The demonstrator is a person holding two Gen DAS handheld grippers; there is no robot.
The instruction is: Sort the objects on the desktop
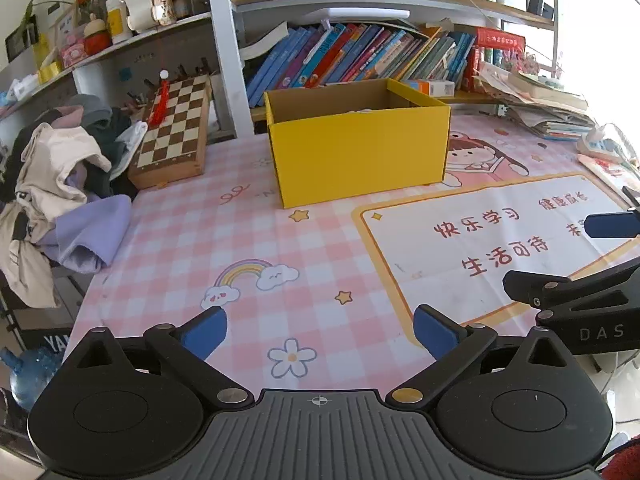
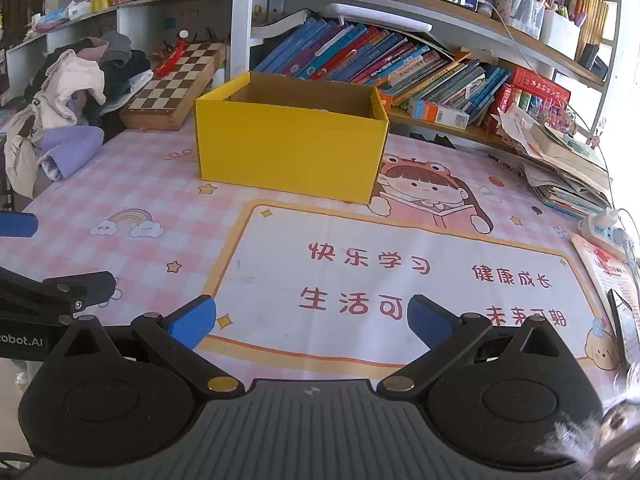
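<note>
A yellow cardboard box [image 1: 360, 152] [image 2: 288, 148] stands open-topped on the pink checked desk mat [image 1: 224, 248] [image 2: 120, 184], toward the back. Something pale shows just above its rim inside. My left gripper [image 1: 320, 332] hovers low over the mat near the front edge, open, nothing between its blue pads [image 1: 204, 330]. My right gripper [image 2: 312, 320] is also open and empty, over the white panel with red characters [image 2: 400, 280]. Each gripper shows at the edge of the other's view: the right gripper's body [image 1: 580, 300] and the left gripper's body [image 2: 52, 296].
A wooden chessboard [image 1: 176, 128] [image 2: 176, 84] leans at the back left beside a heap of clothes [image 1: 60, 184] [image 2: 64, 112]. Rows of books [image 1: 360, 56] [image 2: 380, 64] fill the shelf behind the box. A paper stack [image 2: 560, 160] and a power strip [image 2: 608, 228] sit right.
</note>
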